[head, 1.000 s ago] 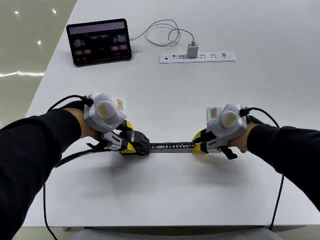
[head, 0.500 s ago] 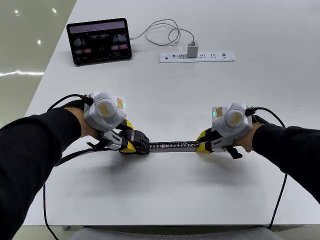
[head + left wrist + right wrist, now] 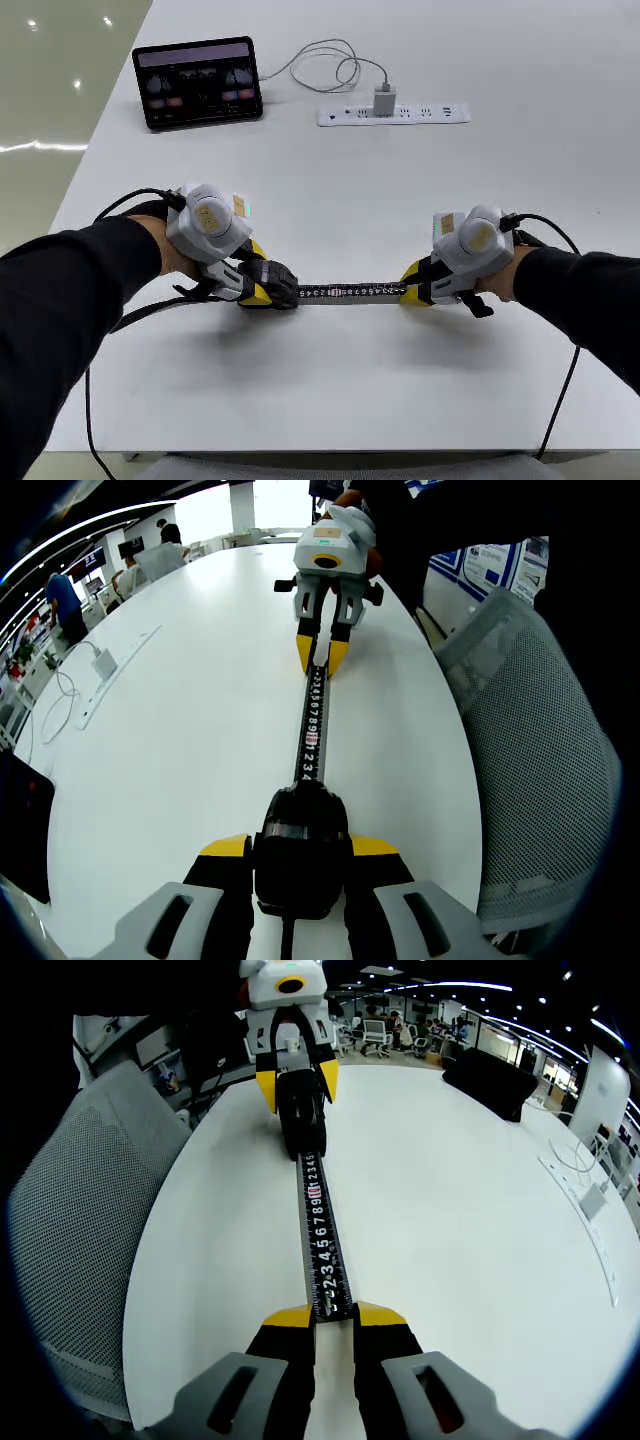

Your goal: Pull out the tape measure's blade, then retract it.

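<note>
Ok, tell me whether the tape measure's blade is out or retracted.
Out. The blade stretches, numbers showing, from the black case gripped in the left claw to the right claw, which pinches its tip.

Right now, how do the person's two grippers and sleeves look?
Both the left gripper and right gripper have rounded pale grey housings with yellowish stickers on top, and black jaws with yellow tips. A black cable runs from each. The person wears long black sleeves.

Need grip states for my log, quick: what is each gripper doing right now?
Left gripper: shut on the tape measure, holding its case.
Right gripper: shut on the tip of the blade, which is pulled out.
</note>
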